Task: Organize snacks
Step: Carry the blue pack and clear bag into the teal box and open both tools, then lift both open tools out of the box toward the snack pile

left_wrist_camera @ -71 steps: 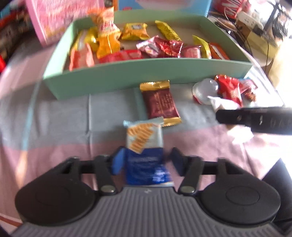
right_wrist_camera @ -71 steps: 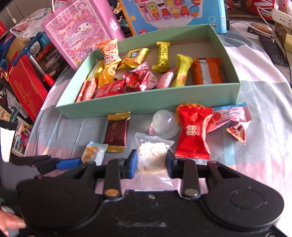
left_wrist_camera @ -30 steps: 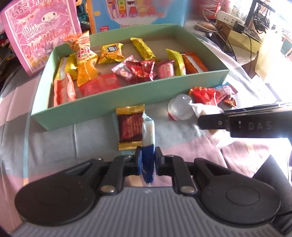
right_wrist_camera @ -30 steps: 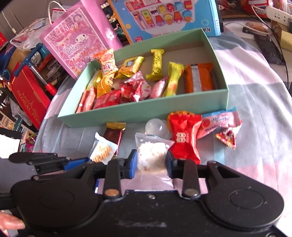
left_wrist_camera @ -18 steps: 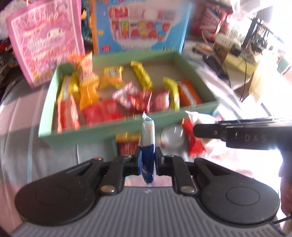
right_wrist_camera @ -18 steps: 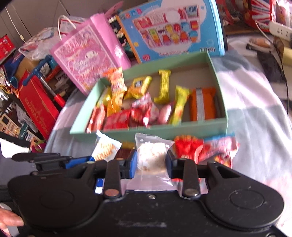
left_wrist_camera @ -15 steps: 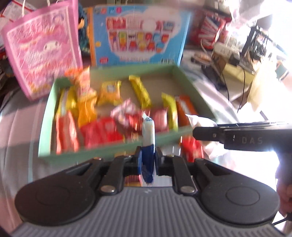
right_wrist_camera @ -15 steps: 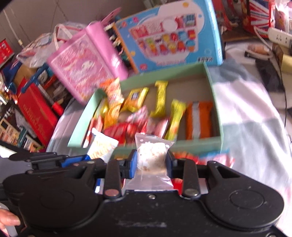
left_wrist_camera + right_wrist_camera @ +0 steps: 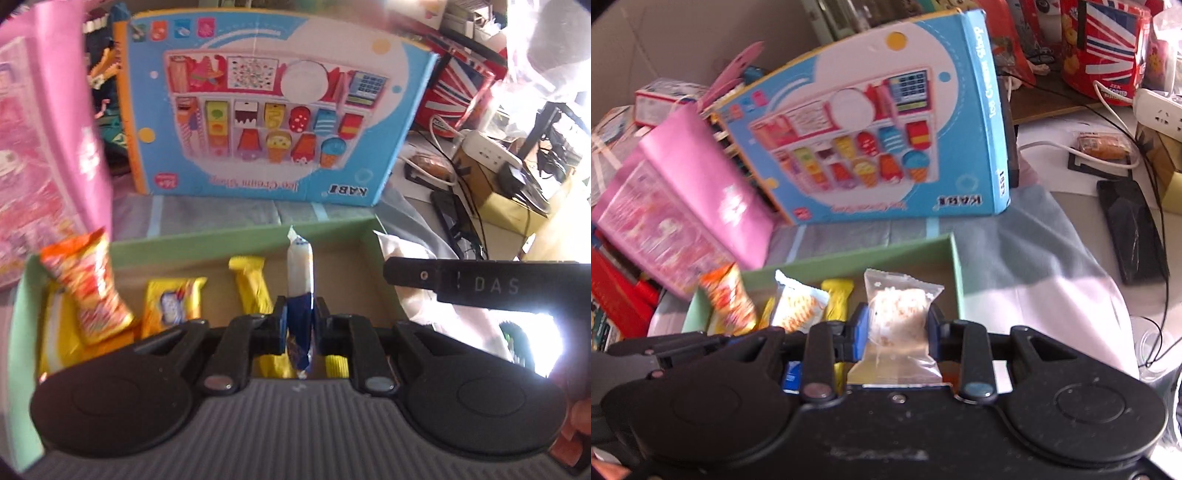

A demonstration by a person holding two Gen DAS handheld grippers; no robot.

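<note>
My left gripper is shut on a blue and white cracker packet, held edge-on above the green box. The same packet shows face-on in the right wrist view. My right gripper is shut on a clear packet with a white puffed snack, held over the box's right end. In the box lie a yellow bar, a yellow packet and an orange packet. The right gripper's finger crosses the left wrist view.
A blue toy ice cream shop box stands behind the green box. A pink gift bag leans at the back left. Cables, a power strip and a black phone lie at the right.
Both grippers have risen and moved forward with their packets, from the cloth in front of the box to above its inside. The loose snacks on the cloth have dropped out of view.
</note>
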